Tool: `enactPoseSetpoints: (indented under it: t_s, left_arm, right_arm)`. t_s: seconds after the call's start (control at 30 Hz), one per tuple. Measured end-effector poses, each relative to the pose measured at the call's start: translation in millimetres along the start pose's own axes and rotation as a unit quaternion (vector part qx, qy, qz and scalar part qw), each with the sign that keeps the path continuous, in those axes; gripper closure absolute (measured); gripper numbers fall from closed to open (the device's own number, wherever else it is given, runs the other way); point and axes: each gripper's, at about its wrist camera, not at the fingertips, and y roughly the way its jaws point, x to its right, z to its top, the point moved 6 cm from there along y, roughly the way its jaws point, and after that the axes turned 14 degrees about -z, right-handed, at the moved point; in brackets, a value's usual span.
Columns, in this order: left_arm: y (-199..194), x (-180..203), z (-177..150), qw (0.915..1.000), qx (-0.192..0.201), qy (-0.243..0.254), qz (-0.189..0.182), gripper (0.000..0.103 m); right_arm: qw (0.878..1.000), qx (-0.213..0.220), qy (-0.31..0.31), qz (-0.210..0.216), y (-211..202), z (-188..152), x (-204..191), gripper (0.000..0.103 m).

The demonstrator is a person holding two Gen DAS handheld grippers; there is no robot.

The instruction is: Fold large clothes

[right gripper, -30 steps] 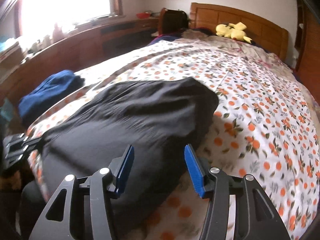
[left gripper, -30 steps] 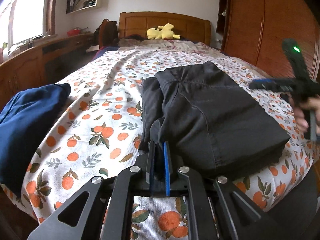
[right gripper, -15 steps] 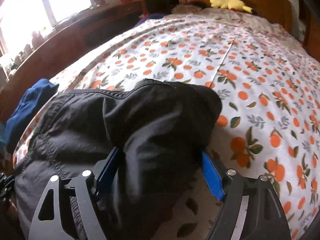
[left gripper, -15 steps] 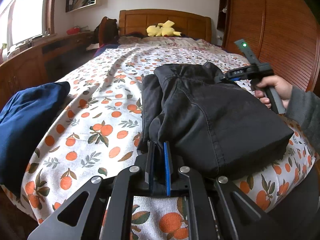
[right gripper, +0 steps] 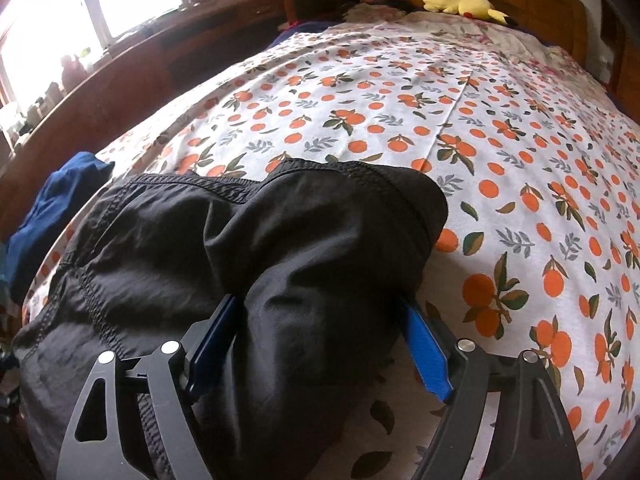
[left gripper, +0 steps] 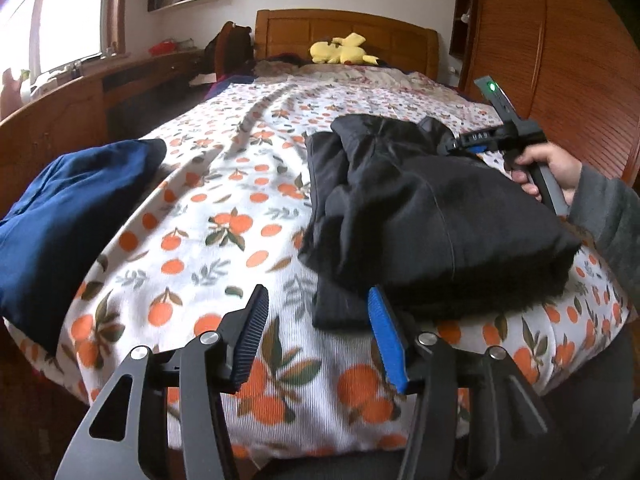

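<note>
A folded black garment (left gripper: 420, 216) lies on the orange-print bedspread (left gripper: 224, 216) near the foot of the bed. My left gripper (left gripper: 316, 312) is open and empty, just off the garment's near left corner. In the right wrist view the black garment (right gripper: 240, 264) bulges between the blue pads of my right gripper (right gripper: 320, 320), which stand wide apart around a thick fold at its far right end. The right gripper also shows in the left wrist view (left gripper: 476, 142), held by a hand at the garment's far side.
A folded dark blue garment (left gripper: 68, 212) lies at the bed's left edge. A yellow plush toy (left gripper: 340, 50) sits by the wooden headboard. A wooden desk (left gripper: 60, 112) runs along the left, a wooden wardrobe (left gripper: 560, 48) along the right.
My left gripper has opened, let go of the garment's corner and pulled back a little to the left. My right gripper has moved onto the garment's far end, with the cloth between its pads.
</note>
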Motion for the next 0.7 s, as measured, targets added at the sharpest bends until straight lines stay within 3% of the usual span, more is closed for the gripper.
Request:
enactPoseSetpoints:
  t_s: [0.3, 0.4, 0.7]
  left_arm:
    - [19.1, -0.7, -8.0, 0.9998, -0.019, -0.002, -0.006, 0.046]
    - [25.1, -5.5, -5.6, 0.9997, -0.018, -0.011, -0.009, 0.041]
    - [30.9, -1.7, 1.4, 0.9995, -0.017, -0.017, -0.022, 0.044]
  right_arm:
    - [0.999, 0.029, 0.013, -0.027, -16.5, 4.2, 14.5, 0.025]
    - [0.999, 0.015, 0.025, -0.016, -6.9, 3.7, 18.6, 0.021]
    - [0.997, -0.029, 0.058, 0.044, 21.2, -4.0, 11.4, 0.021]
